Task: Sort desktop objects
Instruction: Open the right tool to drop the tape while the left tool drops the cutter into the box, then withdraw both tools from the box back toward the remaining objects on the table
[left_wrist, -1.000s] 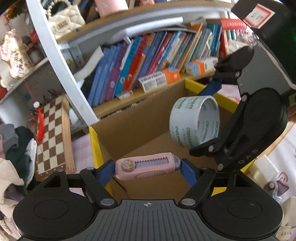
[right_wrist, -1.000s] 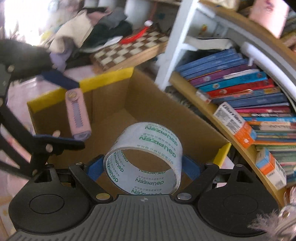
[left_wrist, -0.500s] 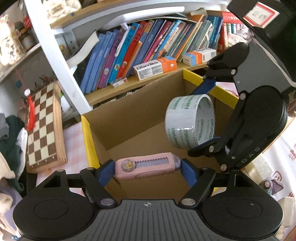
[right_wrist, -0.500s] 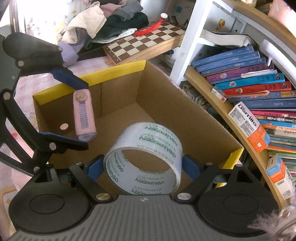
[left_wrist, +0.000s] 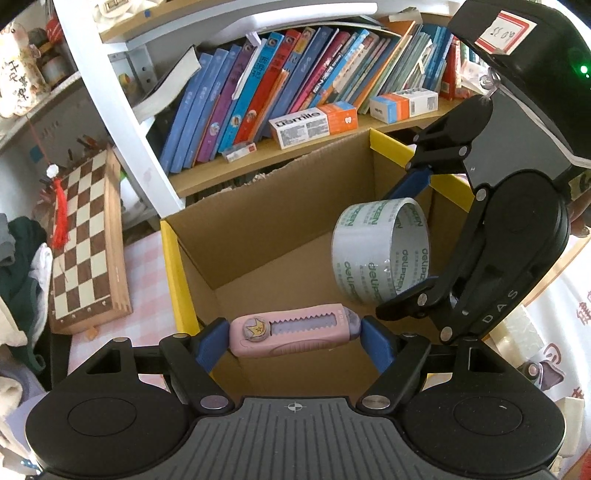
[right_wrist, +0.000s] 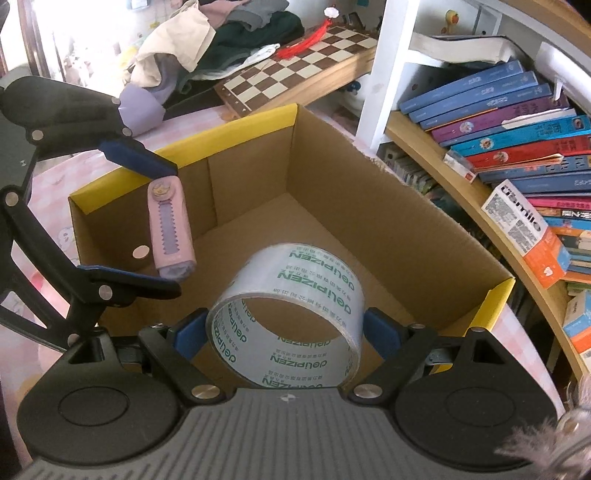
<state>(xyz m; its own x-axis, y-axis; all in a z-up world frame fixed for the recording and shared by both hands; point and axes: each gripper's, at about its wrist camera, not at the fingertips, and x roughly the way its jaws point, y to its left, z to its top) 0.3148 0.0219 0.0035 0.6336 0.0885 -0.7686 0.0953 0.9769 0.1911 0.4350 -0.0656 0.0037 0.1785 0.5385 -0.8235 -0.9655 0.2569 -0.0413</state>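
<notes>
Since the earlier frames, both grippers have been carried further over the cardboard box, so that more of its bare floor is seen. A pink utility knife is clamped end to end between the fingers of the left gripper, above the box's near left corner. A roll of clear tape is gripped across its width by the right gripper, above the near right side. Nothing is seen inside the box. Sorting is judged to be at an early stage: both items are held over the box, and neither is deposited yet.
</notes>
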